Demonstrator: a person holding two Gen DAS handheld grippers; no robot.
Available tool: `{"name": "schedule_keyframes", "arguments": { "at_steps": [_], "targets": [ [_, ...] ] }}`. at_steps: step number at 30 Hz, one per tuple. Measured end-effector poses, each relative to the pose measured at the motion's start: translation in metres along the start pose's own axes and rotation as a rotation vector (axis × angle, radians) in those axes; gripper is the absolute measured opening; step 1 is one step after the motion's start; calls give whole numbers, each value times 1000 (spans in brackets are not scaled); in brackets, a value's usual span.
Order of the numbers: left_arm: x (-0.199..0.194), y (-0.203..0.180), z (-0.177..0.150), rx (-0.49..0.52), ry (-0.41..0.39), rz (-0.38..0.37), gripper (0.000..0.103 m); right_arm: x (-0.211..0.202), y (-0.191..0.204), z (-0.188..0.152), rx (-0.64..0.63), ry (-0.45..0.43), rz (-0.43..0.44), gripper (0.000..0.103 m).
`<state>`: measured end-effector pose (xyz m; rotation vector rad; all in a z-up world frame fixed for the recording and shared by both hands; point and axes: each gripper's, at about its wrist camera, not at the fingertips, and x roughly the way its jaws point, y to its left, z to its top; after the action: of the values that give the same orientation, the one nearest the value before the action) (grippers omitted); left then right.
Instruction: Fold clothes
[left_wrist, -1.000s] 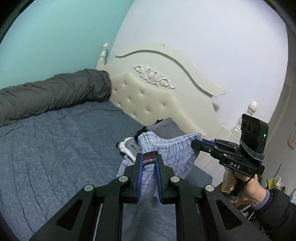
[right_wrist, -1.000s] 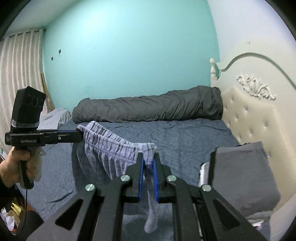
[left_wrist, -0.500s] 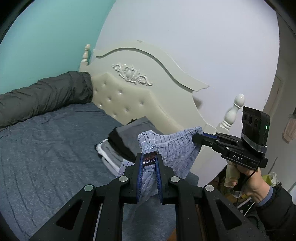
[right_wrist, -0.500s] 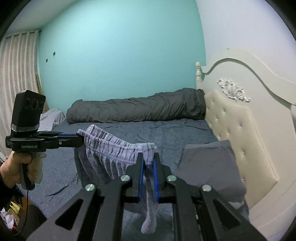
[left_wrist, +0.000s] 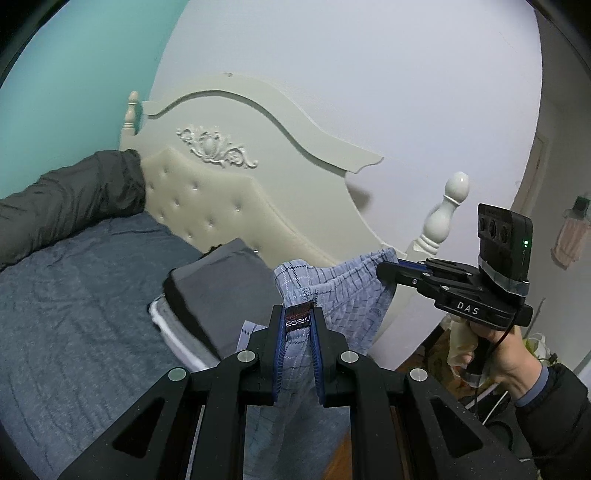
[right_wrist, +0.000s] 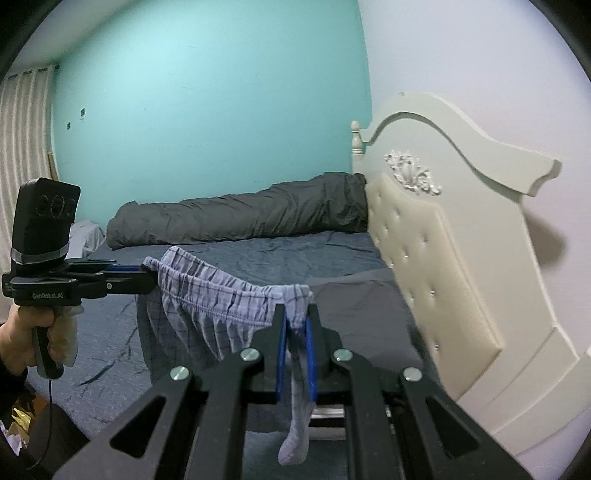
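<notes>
A pair of light blue plaid shorts (left_wrist: 340, 291) hangs in the air, stretched by its waistband between both grippers. My left gripper (left_wrist: 298, 314) is shut on one end of the waistband, at a red label. My right gripper (right_wrist: 295, 314) is shut on the other end; the waistband (right_wrist: 207, 291) sags between the two. In the left wrist view the right gripper (left_wrist: 384, 267) holds the cloth from the right. In the right wrist view the left gripper (right_wrist: 149, 278) holds it from the left. The shorts hang above a stack of folded dark clothes (left_wrist: 218, 291) on the bed.
The bed has a dark blue sheet (left_wrist: 74, 314) and a rolled grey duvet (right_wrist: 240, 218) along the teal wall. A cream tufted headboard (right_wrist: 436, 258) with a bedpost (left_wrist: 443, 218) stands close on the right. The floor beside the bed holds clutter (left_wrist: 535, 343).
Both grippers have swung with the shorts toward the headboard. The folded stack now lies closer beneath the shorts. Both grips are unchanged.
</notes>
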<state>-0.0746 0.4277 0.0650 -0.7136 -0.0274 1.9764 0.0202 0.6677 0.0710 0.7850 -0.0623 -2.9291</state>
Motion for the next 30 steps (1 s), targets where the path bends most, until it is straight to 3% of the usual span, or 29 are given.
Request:
{"name": "schedule_keyframes", "arguments": {
  "at_steps": [11,18,30],
  "targets": [
    [49,-25,32,16,16,-36,14,-6,-59,23,10,1,-56,9],
    [85,-22,51,5,29,-38,14,17,-95,40,0,31,-75,9],
    [149,64,67,-141,53,43,14,126,-118,67,-74,158,-62,9]
  ]
}}
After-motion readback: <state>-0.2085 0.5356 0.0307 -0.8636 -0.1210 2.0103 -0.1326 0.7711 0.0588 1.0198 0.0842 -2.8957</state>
